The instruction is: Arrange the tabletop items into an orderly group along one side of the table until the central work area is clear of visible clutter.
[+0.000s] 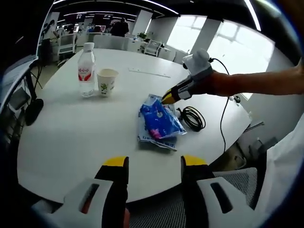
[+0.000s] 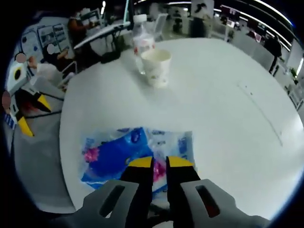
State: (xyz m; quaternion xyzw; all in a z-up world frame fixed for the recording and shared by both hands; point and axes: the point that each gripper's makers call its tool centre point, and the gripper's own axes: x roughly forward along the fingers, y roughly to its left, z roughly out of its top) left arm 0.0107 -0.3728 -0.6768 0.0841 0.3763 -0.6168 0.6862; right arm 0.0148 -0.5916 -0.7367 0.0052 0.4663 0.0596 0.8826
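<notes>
One tissue pack (image 1: 159, 121) lengthwise under right claw (image 2: 160, 162).

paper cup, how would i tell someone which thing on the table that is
On the round white table, look to the far side from the blue tissue pack, where two items stand together. The paper cup is the short, open-topped, cream one with a small printed pattern, right beside the taller clear water bottle with a red label and white cap.

An office room is seen beyond the white bench (image 1: 71, 142). Large bright windows (image 1: 237, 47) are set along the far wall, ceiling light strips (image 1: 161, 5) run overhead, and distant desks (image 1: 66, 42) and a standing person (image 1: 120, 27) are seen.
</notes>
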